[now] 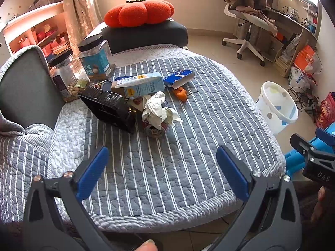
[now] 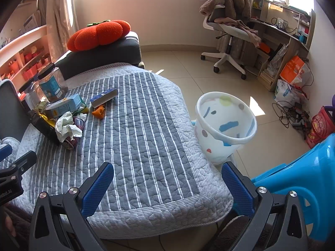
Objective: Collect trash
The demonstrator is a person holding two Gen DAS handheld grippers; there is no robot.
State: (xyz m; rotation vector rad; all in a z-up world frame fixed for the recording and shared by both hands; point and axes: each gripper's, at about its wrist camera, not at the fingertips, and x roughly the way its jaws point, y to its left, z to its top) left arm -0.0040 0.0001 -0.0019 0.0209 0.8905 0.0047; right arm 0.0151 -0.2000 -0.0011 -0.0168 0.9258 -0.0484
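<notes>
Trash lies on the striped quilt [image 1: 188,146]: crumpled white paper [image 1: 157,108] over a can [image 1: 153,130], a pale blue carton [image 1: 139,86], a small blue box [image 1: 179,78], an orange peel [image 1: 181,94] and a black tray [image 1: 108,108]. A white dotted bin [image 1: 276,106] stands on the floor to the right of the quilt [image 2: 136,136]. My left gripper [image 1: 162,165] is open and empty, short of the pile. My right gripper [image 2: 167,179] is open and empty over the quilt's near corner, left of the bin [image 2: 224,123]. The paper [image 2: 67,127], carton [image 2: 65,105] and box [image 2: 104,97] show far left.
Two clear jars [image 1: 95,59] stand behind the trash. An orange cushion [image 1: 139,12] sits on a dark seat. An office chair [image 2: 228,33], a desk and floor clutter [image 2: 293,83] are on the right. A blue plastic stool [image 2: 303,179] is close at the right.
</notes>
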